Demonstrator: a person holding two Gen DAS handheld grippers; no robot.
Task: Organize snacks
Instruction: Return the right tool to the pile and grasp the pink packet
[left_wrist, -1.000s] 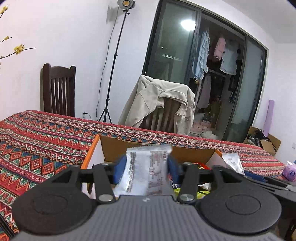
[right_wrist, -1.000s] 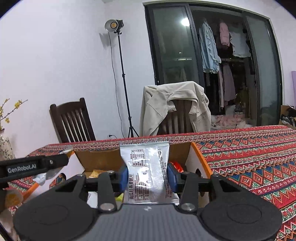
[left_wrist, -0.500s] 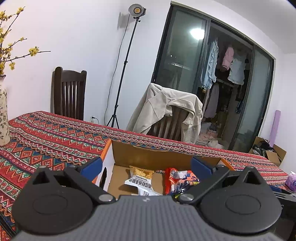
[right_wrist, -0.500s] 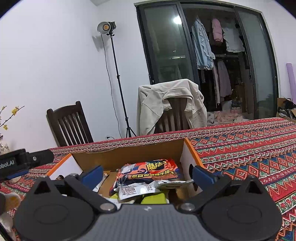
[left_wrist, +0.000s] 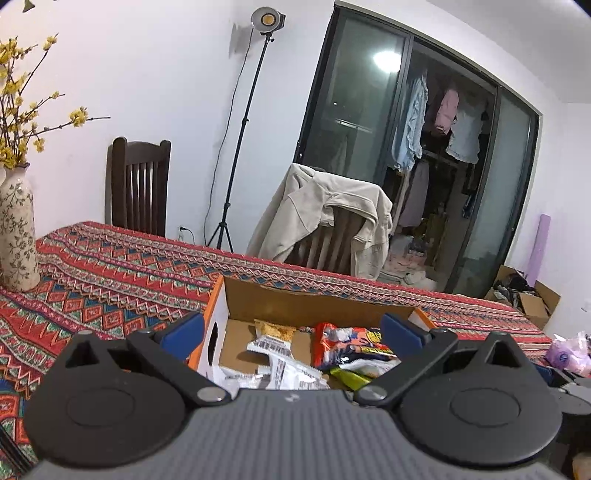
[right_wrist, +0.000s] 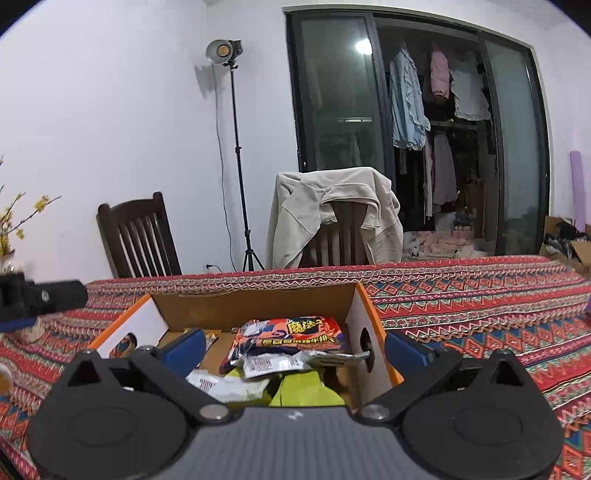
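Note:
An open cardboard box (left_wrist: 317, 301) (right_wrist: 255, 304) with orange-edged white ends stands on the patterned tablecloth and holds several snack packets. Among them are a red packet (left_wrist: 349, 341) (right_wrist: 291, 332), white printed packets (left_wrist: 284, 363) (right_wrist: 275, 365) and a yellow-green one (right_wrist: 303, 387). My left gripper (left_wrist: 291, 332) is open, its blue pads wide apart above the near part of the box, nothing between them. My right gripper (right_wrist: 295, 349) is also open and empty, hovering over the near right part of the box. The other gripper's black body (right_wrist: 40, 297) shows at the left of the right wrist view.
A patterned vase with yellow flowers (left_wrist: 16, 236) stands at the table's left. Two wooden chairs (left_wrist: 138, 186) (right_wrist: 343, 236) stand behind the table, one draped with a beige jacket. A light stand (right_wrist: 236, 155) is by the wall. A pink-purple bundle (left_wrist: 569, 350) lies at the right.
Both grippers let go of their silvery white packets, which dropped into the box, and opened wide. Both have since drawn back and up from the box.

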